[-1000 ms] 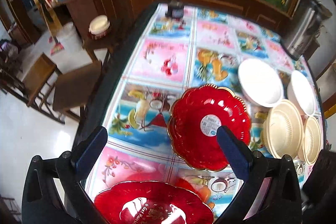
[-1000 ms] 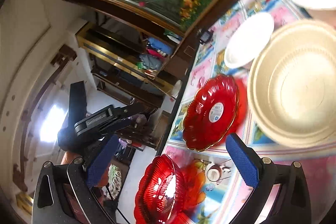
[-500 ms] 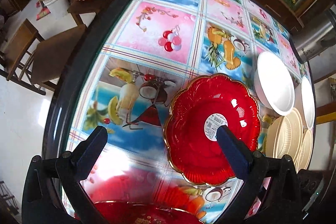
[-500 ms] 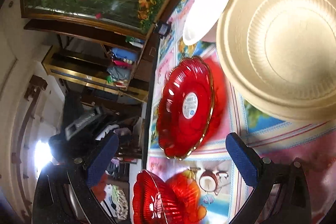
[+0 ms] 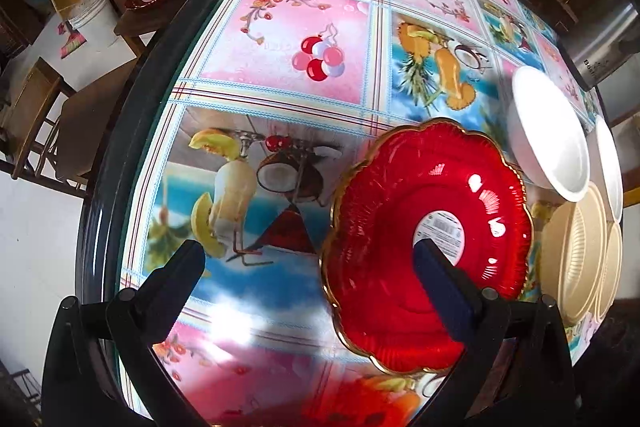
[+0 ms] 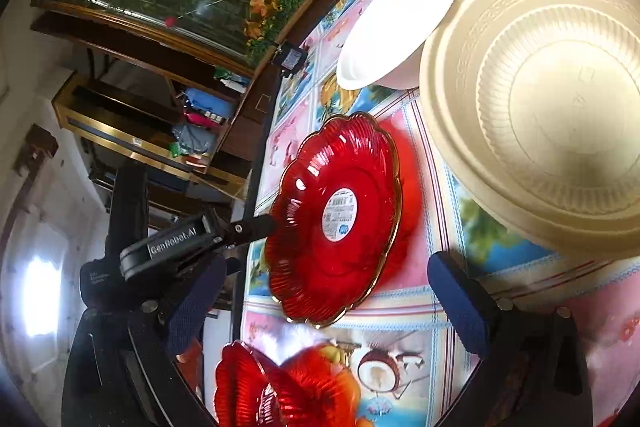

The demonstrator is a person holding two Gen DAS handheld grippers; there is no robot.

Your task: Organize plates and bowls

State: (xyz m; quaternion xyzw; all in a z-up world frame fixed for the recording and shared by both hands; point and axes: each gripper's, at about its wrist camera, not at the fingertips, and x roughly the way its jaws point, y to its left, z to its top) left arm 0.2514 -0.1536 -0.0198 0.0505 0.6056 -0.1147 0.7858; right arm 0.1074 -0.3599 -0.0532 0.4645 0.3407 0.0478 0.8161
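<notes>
A red scalloped glass plate [image 5: 424,243] with a gold rim and a white label lies on the patterned table [image 5: 280,35]. My left gripper [image 5: 308,259] is open; its right finger hovers over the plate's centre and its left finger is over the table beside it. The plate also shows in the right wrist view [image 6: 336,223], with the left gripper's finger at its left rim. My right gripper [image 6: 320,291] is open and empty near the plate's lower edge. A second red plate [image 6: 244,387] lies at the table's near edge.
A white bowl [image 5: 548,135] and cream bowls [image 5: 576,251] lie right of the red plate. A large cream bowl [image 6: 548,95] and white bowl [image 6: 396,27] fill the right wrist view's upper right. A chair [image 5: 80,131] and bucket [image 5: 94,23] stand left of the table.
My left gripper has moved forward and down over the first red plate; the second red plate has left its view. My right gripper has moved closer to the red plate and cream bowl.
</notes>
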